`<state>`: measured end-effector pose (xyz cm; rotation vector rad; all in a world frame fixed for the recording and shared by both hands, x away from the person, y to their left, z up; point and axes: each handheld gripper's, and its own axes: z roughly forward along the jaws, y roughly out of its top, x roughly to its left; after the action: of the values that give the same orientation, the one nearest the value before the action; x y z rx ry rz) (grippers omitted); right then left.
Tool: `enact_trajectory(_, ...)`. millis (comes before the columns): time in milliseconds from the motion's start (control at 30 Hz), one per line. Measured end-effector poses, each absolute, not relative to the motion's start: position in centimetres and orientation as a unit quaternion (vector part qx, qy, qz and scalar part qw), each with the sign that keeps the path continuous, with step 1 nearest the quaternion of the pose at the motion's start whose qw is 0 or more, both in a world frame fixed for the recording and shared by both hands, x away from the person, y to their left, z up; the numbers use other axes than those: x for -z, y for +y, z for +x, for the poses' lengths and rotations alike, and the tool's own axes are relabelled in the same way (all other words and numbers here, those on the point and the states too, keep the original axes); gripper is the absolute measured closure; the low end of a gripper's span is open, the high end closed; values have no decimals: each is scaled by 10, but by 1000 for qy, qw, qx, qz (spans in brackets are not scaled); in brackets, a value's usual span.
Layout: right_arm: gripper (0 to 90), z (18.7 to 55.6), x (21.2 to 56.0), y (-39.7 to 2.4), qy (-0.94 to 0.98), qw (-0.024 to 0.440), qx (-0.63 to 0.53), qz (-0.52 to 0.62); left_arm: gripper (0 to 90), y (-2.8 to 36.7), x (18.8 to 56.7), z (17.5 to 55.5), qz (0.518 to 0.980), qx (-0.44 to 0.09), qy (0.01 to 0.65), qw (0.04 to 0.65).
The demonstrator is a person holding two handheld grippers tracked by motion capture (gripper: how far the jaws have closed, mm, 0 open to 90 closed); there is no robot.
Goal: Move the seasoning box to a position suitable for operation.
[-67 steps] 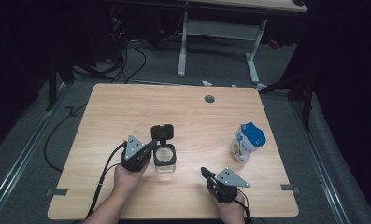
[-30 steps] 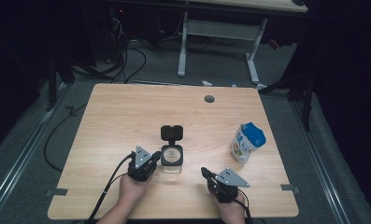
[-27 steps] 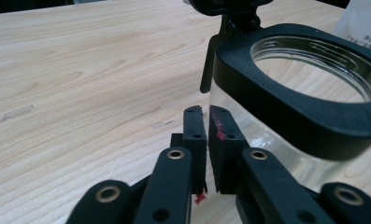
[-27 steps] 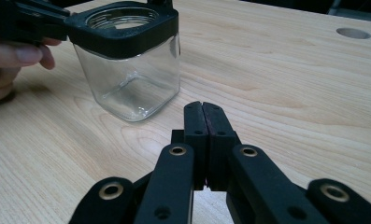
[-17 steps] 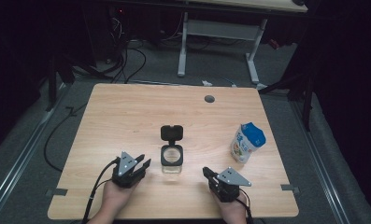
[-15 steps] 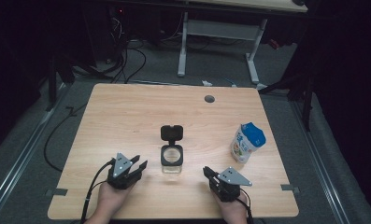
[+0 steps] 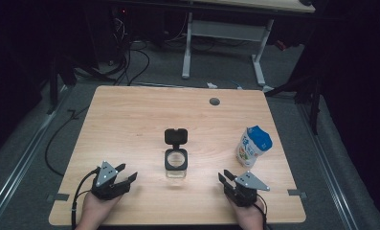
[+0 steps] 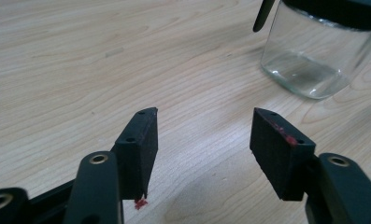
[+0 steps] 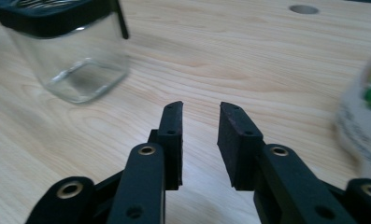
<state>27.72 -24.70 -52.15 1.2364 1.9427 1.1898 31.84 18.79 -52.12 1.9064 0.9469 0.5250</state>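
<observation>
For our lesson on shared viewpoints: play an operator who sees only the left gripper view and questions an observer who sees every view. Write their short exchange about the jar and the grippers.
Operator: I see a glass jar ahead of my open jaws. Is its lid on?
Observer: No. From above, the black hinged lid is flipped open behind the jar's mouth.
Operator: Where is the right gripper?
Observer: At the table's near edge, right of the jar, jaws apart with nothing between them; they have just been opening.
Operator: Anything else on the table?
Observer: A white bottle with a blue cap stands right of the jar, beyond the right gripper.
Operator: Is my left gripper touching the jar?
Observer: No, it sits apart, to the jar's left.
</observation>
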Motion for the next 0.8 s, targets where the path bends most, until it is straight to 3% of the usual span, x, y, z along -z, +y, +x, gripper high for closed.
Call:
enact_trajectory(500,657,263,517,-309,685,313,-414,512,392,183,522,315,772,-216,376,466)
enact_trajectory(800,418,277,510,-320,662,319,-422,530,390,179,523,315,773,-211,372,468)
